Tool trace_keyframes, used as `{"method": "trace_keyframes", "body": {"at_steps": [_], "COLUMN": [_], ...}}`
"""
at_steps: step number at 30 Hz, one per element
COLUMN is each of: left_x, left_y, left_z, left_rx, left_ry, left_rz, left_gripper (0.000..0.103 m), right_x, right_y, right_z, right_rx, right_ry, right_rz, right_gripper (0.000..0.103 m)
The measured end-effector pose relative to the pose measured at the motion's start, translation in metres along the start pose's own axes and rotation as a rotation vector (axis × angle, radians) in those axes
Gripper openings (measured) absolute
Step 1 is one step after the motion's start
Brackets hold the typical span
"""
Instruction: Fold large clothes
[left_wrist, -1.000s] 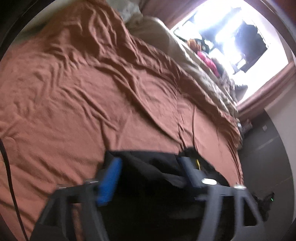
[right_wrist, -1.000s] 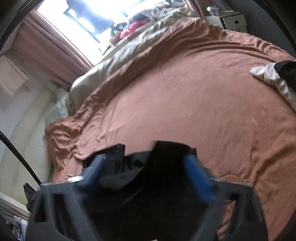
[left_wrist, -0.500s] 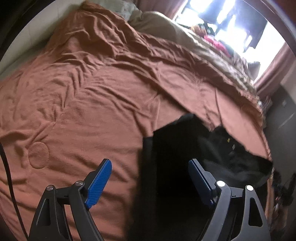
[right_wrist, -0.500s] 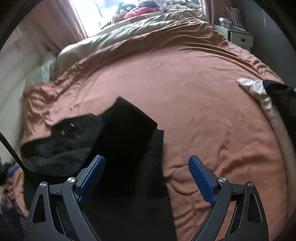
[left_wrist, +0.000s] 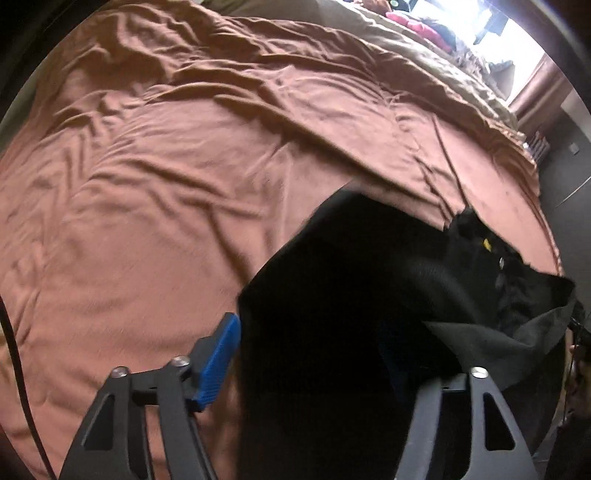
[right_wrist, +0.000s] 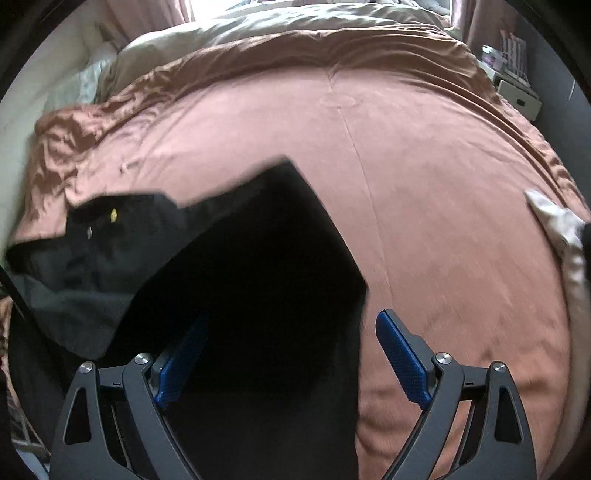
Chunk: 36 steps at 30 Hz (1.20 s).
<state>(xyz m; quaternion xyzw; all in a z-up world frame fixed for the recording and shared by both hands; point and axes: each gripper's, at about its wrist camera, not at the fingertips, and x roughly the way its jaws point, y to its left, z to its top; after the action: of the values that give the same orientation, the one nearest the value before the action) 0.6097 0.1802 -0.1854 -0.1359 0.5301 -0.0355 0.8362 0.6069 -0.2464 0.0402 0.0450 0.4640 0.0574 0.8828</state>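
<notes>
Trousers lie half-folded on the bedspread; our left gripper is closing around them, right gripper wide and empty, next pinching the edge.

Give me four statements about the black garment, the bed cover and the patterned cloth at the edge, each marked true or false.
1. The black garment lies on a rust-brown bed cover. True.
2. The garment is white. False: it is black.
3. A small yellow tag shows on the garment. True.
4. The light patterned cloth lies on top of the black garment. False: it lies apart, at the cover's right edge.
</notes>
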Motion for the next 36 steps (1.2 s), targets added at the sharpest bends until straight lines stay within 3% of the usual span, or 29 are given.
{"method": "trace_keyframes", "body": {"at_steps": [3, 5, 6, 8, 11, 15, 18, 20, 24, 26, 28, 29, 30, 31, 32, 36], "left_x": [0.002, 0.003, 0.004, 0.004, -0.001, -0.026, -0.034, -0.028, 0.005, 0.006, -0.006, -0.011, -0.018, -0.024, -0.032, -0.054], "left_y": [-0.005, -0.005, -0.005, -0.004, -0.005, -0.013, -0.021, -0.025, -0.031, -0.031, -0.028, -0.026, -0.025, -0.025, -0.025, -0.025], "left_z": [0.013, 0.020, 0.023, 0.027, 0.030, 0.031, 0.035, 0.041, 0.049, 0.048, 0.044, 0.042, 0.038, 0.036, 0.032, 0.015], "left_rx": [0.029, 0.025, 0.020, 0.023, 0.045, 0.089, 0.106, 0.100, 0.113, 0.104, 0.087, 0.080, 0.074, 0.076, 0.083, 0.070], "left_ry": [-0.028, -0.037, -0.045, -0.054, -0.093, -0.197, -0.233, -0.220, -0.098, -0.087, -0.113, -0.120, -0.128, -0.134, -0.142, -0.151], "left_rz": [0.000, -0.001, -0.004, -0.012, -0.002, -0.010, 0.016, 0.054, 0.131, 0.136, 0.113, 0.106, 0.107, 0.113, 0.116, 0.090], "left_gripper": [0.052, 0.042, 0.038, 0.015, 0.006, 0.005, 0.004, 0.004, 0.006, 0.008, 0.016, 0.026, 0.031, 0.037, 0.037, 0.037], "right_x": [0.006, 0.010, 0.011, 0.012, 0.011, -0.009, -0.026, -0.026, 0.002, 0.007, -0.001, -0.008, -0.017, -0.024, -0.035, -0.069], "right_y": [-0.008, -0.014, -0.017, -0.028, -0.035, -0.032, -0.032, -0.029, -0.023, -0.020, -0.016, -0.016, -0.017, -0.020, -0.022, -0.022], "right_z": [0.019, 0.026, 0.029, 0.023, 0.017, 0.002, -0.010, -0.014, -0.015, -0.019, -0.025, -0.029, -0.036, -0.037, -0.044, -0.058], "right_rx": [0.050, 0.080, 0.098, 0.125, 0.165, 0.169, 0.178, 0.175, 0.196, 0.196, 0.181, 0.178, 0.177, 0.178, 0.180, 0.166], "right_ry": [-0.030, -0.038, -0.048, -0.065, -0.102, -0.177, -0.233, -0.245, -0.146, -0.122, -0.127, -0.133, -0.142, -0.147, -0.161, -0.194], "right_rz": [0.050, 0.066, 0.067, 0.062, 0.077, 0.074, 0.046, 0.012, -0.052, -0.071, -0.080, -0.082, -0.084, -0.084, -0.081, -0.064], "right_gripper": [0.064, 0.040, 0.034, 0.016, 0.004, 0.002, 0.002, 0.002, 0.003, 0.004, 0.011, 0.022, 0.031, 0.050, 0.057, 0.057]}}
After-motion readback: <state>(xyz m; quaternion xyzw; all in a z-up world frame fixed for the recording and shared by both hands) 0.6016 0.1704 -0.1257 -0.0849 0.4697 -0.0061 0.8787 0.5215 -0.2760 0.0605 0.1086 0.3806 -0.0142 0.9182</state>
